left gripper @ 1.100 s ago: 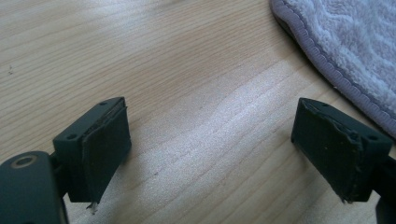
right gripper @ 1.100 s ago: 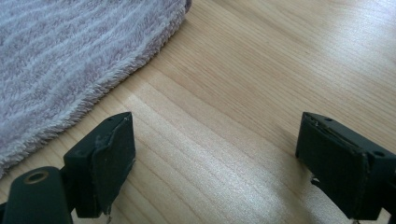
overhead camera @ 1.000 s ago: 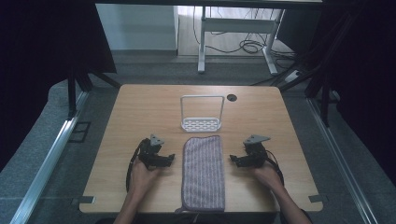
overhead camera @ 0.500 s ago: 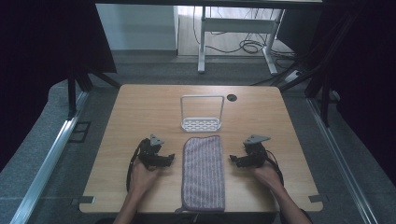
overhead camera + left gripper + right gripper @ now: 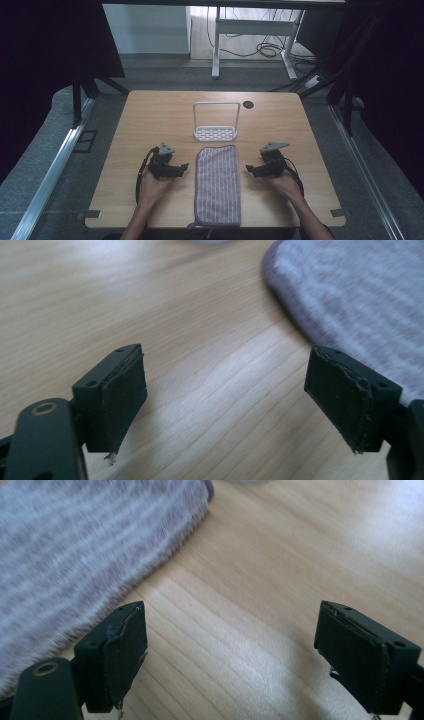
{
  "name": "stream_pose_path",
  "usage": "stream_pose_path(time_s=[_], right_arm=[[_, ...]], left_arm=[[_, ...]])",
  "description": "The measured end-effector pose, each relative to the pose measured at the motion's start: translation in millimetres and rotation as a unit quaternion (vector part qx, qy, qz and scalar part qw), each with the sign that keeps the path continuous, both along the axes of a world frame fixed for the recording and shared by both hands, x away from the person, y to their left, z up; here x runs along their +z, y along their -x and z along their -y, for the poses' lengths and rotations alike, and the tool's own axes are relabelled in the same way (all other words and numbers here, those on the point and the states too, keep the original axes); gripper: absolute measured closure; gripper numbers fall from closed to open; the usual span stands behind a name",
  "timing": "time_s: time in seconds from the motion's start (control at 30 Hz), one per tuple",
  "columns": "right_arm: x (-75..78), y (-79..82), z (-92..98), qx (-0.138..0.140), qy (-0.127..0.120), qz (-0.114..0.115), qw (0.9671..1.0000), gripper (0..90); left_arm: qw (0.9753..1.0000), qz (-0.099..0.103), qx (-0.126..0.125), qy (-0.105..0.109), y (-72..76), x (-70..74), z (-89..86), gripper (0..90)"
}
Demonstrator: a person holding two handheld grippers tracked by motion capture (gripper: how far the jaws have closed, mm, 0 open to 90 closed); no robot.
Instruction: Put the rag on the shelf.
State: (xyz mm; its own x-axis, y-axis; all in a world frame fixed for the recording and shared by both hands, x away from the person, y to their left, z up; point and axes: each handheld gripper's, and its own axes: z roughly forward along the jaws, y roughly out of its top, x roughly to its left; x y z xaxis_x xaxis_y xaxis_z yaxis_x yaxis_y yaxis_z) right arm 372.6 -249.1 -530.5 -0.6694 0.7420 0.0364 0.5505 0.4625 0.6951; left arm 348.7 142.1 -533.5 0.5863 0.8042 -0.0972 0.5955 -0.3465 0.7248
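Towel (image 5: 218,185) runs 12-to-6 between the left gripper (image 5: 183,166) and right gripper (image 5: 248,170); both stand apart, equally near.

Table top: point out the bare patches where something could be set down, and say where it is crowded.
Bare wood lies on the table left and right of the white rack, back to the far edge. The near middle is crowded: the striped towel lies there, with the left claw and right claw beside it.

Showing pale purple-grey and white stripes on the towel (image 5: 217,185); showing light wood grain on the table (image 5: 150,120); gleaming white on the small rack (image 5: 216,121); looking black on both grippers' pads (image 5: 122,392), grey on top.
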Motion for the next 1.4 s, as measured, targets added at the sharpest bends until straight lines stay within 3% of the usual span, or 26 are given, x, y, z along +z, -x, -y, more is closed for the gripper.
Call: stream_pose_path(time_s=[0.1,0.13,0.27,0.47,0.73,0.93,0.97,1.07,1.2,1.3,1.4], right_arm=[[5.7,-0.6,-0.7,0.0,-0.008,0.001,1.0,13.8],[11.9,-2.7,-2.0,0.001,-0.021,-0.002,0.9998,14.0],[18.1,-7.1,-6.0,0.004,-0.029,-0.002,0.9996,14.9],[26.3,-21.9,-26.7,0.01,-0.033,-0.011,0.9993,28.0],[18.4,-36.7,-52.4,0.009,-0.018,-0.02,0.9996,40.6],[7.9,-41.7,-59.1,0.007,-0.015,-0.031,0.9994,44.8],[5.6,-42.1,-60.3,0.009,-0.014,-0.032,0.9993,46.0],[-0.3,-40.4,-65.0,0.016,-0.004,-0.027,0.9995,52.9],[0.1,-34.5,-70.2,0.045,-0.003,-0.026,0.9987,78.5],[1.3,-32.5,-72.6,0.05,0.007,-0.022,0.9985,81.7],[4.3,-30.0,-73.9,0.052,0.013,-0.018,0.9984,83.9]], left_arm=[[1.0,0.004,-0.007,0.0,-1.9,4.5,3.1,19.3],[0.9998,0.004,-0.017,0.001,-5.0,8.1,8.2,20.6],[0.9992,0.01,-0.039,-0.007,-11.3,12.9,19.0,24.0],[0.9976,0.016,-0.066,-0.014,-29.2,18.2,41.2,30.5],[0.9976,0.009,-0.065,-0.021,-49.1,9.2,60.7,42.3],[0.9966,0.001,-0.074,-0.036,-52.6,-3.6,67.6,42.5],[0.9966,-0.002,-0.077,-0.03,-52.7,-5.1,67.4,43.6],[0.996,0.001,-0.088,-0.016,-51.2,-7.2,67.1,52.7],[0.9955,-0.01,-0.094,-0.004,-48.4,-6.7,68.8,73.1],[0.9958,-0.021,-0.089,0.008,-47.6,-6.6,69.6,78.2],[0.9962,-0.025,-0.083,0.0,-46.9,-3.8,70.8,80.6]])
